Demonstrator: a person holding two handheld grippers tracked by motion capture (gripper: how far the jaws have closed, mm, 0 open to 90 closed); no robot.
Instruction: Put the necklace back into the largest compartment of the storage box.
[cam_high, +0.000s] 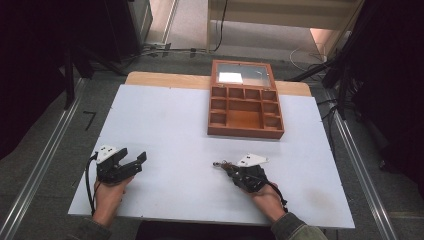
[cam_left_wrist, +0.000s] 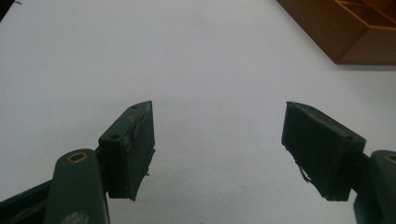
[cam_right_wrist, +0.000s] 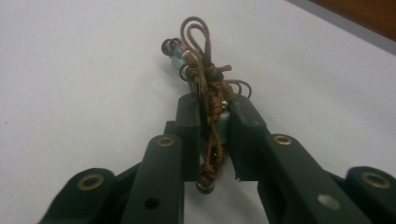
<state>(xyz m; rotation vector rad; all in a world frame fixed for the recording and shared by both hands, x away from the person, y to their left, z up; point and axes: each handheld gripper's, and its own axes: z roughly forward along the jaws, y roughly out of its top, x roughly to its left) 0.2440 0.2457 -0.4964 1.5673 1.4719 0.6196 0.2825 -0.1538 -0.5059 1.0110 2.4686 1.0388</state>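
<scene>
On the white tabletop (cam_high: 165, 125) there are two grippers, one cord bracelet and one wooden box.

The right gripper (cam_right_wrist: 212, 121) lies low near the front edge, and its jaws are clamped on the bracelet (cam_right_wrist: 205, 74). The bracelet is one bundle of brown cord with knots and some small beads; I count perhaps three or four beads at the far end, but the view is too crowded there to be sure. Part of the bundle sticks out beyond the jaws and rests on the tabletop, and one cord end hangs back between the jaws. In the high view the bracelet (cam_high: 220, 163) shows just left of the right gripper (cam_high: 231, 169).

The left gripper (cam_high: 136, 161) is well apart from it, at the left front. Its two jaws stand wide apart with only bare tabletop between them.

The box (cam_high: 245, 112) sits at the far side, open, with one glass lid raised. It has one large compartment and about ten small ones around it.
</scene>
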